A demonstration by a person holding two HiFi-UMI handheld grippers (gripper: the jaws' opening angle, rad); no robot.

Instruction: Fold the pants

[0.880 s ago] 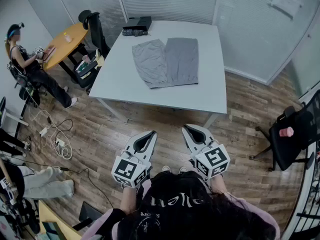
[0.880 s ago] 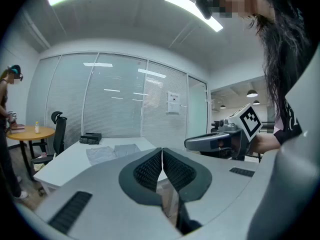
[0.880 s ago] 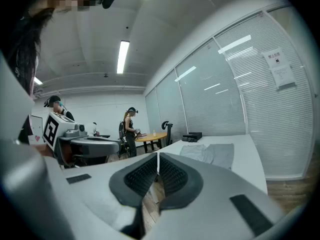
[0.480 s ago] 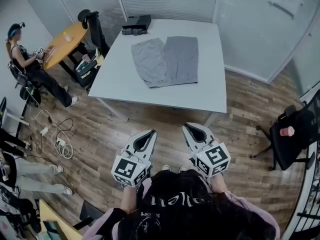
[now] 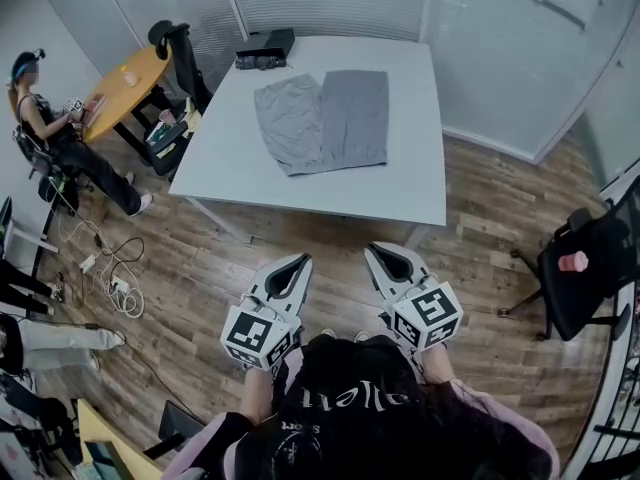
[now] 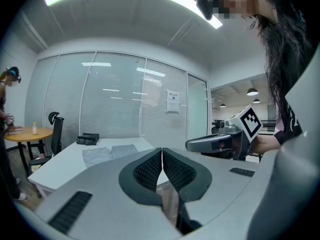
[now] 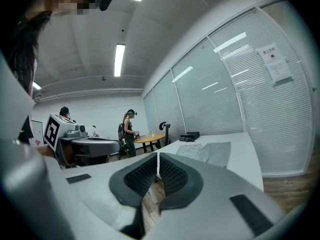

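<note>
Grey pants [image 5: 321, 119] lie spread flat on a white table [image 5: 405, 183], both legs side by side; they also show far off as grey pants [image 6: 108, 153] and grey pants [image 7: 209, 151] in the gripper views. I stand well back from the table on the wood floor. My left gripper [image 5: 300, 263] and right gripper [image 5: 372, 254] hover side by side in front of my chest, both shut with nothing between the jaws. The left gripper [image 6: 162, 152] and the right gripper [image 7: 158, 156] point toward the table.
A black case [image 5: 264, 47] sits at the table's far edge. A round orange table [image 5: 125, 86] with a seated person [image 5: 55, 133] stands at left, next to a black chair [image 5: 178, 56]. Cables [image 5: 105, 268] trail on the floor. Another chair [image 5: 590, 268] is at right.
The table and pants have shifted slightly up and left in the head view. Both grippers stay where they were, shut.
</note>
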